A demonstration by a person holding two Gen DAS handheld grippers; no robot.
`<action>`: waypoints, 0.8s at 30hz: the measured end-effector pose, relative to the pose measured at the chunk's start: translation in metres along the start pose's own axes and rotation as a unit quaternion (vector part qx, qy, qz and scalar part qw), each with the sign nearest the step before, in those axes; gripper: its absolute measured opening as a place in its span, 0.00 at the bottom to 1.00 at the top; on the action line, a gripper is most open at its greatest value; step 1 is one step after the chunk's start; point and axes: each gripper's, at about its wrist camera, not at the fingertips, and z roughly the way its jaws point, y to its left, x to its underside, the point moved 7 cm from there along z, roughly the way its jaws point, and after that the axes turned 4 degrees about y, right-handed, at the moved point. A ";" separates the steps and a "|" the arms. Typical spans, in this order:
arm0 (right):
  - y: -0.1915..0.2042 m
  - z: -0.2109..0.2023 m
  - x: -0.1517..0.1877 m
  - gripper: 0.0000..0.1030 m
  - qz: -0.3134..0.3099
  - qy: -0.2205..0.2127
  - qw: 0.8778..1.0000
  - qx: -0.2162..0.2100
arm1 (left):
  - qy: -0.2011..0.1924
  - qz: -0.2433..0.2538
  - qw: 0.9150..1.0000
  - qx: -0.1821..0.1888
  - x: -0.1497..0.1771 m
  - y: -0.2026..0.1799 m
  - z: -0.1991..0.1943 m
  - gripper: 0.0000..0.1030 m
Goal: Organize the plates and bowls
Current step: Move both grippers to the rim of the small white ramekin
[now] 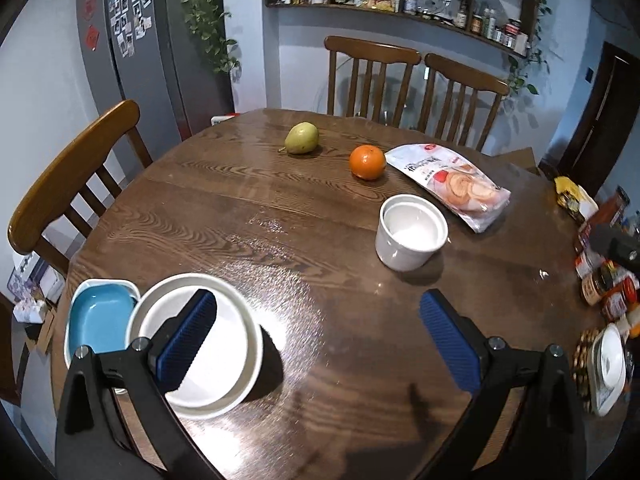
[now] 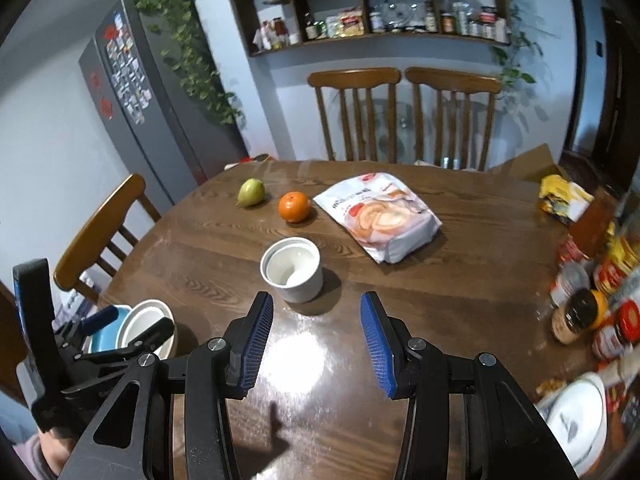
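Observation:
A small white cylindrical bowl (image 1: 411,238) stands mid-table; it also shows in the right wrist view (image 2: 292,269). A wide white bowl (image 1: 224,344) sits at the near left edge beside a blue rectangular dish (image 1: 100,320); both show in the right wrist view, white bowl (image 2: 140,320), blue dish (image 2: 106,336). My left gripper (image 1: 320,312) is open, its left finger over the wide white bowl, holding nothing; it also shows in the right wrist view (image 2: 132,326). My right gripper (image 2: 316,312) is open and empty, just short of the small white bowl.
A pear (image 1: 302,138), an orange (image 1: 367,162) and a snack bag (image 1: 450,182) lie at the far side of the wooden table (image 1: 240,200). Jars and bottles (image 2: 592,304) crowd the right edge, with a white lidded dish (image 2: 576,420). Chairs (image 1: 60,184) surround the table.

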 end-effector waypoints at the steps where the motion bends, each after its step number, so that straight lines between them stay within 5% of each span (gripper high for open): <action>1: 0.000 0.010 -0.003 0.45 -0.001 0.006 1.000 -0.007 | 0.005 -0.007 1.000 0.000 -0.004 -0.003 0.008 0.99; 13: -0.013 0.134 -0.002 0.45 0.031 0.086 0.994 -0.064 | 0.026 -0.030 0.998 -0.046 -0.027 -0.028 0.075 0.97; 24: -0.025 0.172 -0.009 0.45 0.021 0.055 0.996 -0.070 | 0.053 -0.021 0.997 -0.054 -0.035 -0.038 0.125 0.82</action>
